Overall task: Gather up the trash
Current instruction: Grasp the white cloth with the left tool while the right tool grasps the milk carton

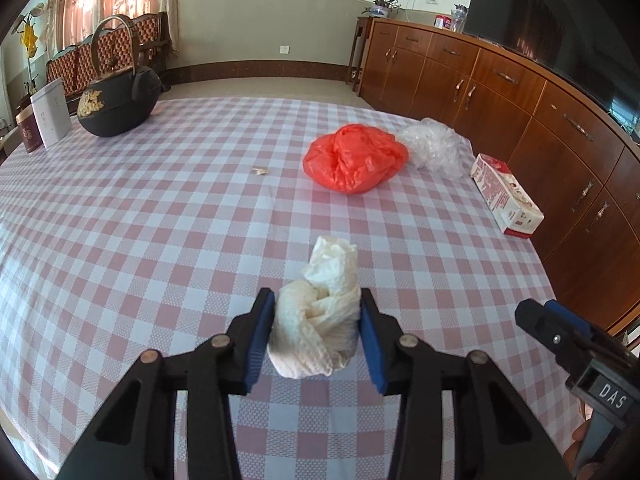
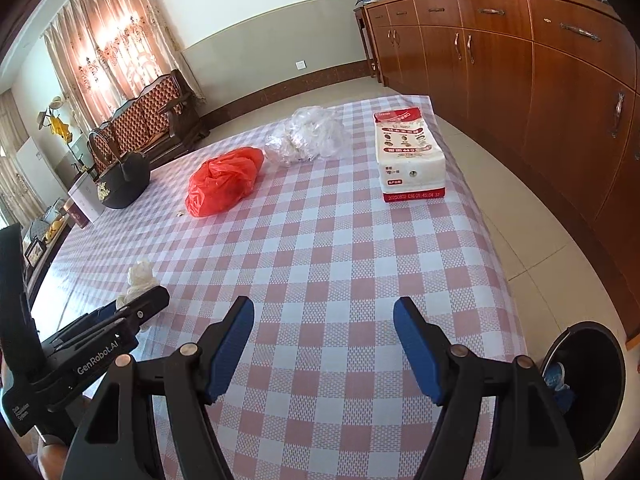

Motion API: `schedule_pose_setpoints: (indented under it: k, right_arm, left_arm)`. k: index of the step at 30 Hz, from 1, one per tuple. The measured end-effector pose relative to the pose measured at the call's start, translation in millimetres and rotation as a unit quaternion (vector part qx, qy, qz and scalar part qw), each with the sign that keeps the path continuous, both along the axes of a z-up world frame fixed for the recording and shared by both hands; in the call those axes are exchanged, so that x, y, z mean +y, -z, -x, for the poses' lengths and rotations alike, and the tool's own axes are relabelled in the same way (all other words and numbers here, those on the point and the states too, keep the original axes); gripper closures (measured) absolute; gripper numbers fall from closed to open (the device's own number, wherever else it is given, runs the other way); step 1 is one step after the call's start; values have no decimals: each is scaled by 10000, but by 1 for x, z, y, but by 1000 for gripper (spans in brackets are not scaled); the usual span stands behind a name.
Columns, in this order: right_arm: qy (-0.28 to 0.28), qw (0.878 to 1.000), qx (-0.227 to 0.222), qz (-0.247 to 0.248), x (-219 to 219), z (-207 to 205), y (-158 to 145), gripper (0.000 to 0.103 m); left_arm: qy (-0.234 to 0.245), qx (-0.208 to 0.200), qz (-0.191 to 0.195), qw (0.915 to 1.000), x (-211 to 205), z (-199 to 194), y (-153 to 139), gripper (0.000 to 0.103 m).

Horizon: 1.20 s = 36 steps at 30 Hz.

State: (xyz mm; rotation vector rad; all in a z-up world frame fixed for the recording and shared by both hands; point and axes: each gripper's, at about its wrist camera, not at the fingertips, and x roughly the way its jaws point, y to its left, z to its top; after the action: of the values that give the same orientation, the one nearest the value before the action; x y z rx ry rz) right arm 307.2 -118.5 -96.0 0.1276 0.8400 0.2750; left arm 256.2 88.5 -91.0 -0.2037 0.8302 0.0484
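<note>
Trash lies across your checked table: red bag, clear bag, then the tissue wad your left gripper pinches. Right gripper gapes empty. Soft tissue may slip out before the bin.

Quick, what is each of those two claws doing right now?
Left gripper: shut on the crumpled tissue.
Right gripper: open, nothing between its fingers, above the checked tablecloth.
</note>
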Motion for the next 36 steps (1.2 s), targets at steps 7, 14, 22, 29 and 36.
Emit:
schedule_pose_setpoints:
  k: [7, 14, 22, 29, 36]
  right_arm:
    - [99, 9999, -38, 8, -7, -15, -5, 29]
    - [286, 9995, -119, 32, -20, -40, -17, 29]
    - [469, 9988, -135, 107, -28, -78, -19, 29]
    - [583, 9980, -75, 217, -31, -111, -16, 28]
    - [623, 9975, 110, 303, -30, -142, -9, 28]
  left_arm:
    - [154, -196, 86, 9997, -14, -22, -20, 60]
    - [295, -322, 153, 9989, -29, -47, -31, 60]
    - [354, -370, 191, 9985, -40, -68, -33, 60]
    - [338, -377, 186, 9985, -42, -79, -29, 60]
    - [321, -338, 233, 9986, -46, -85, -26, 60]
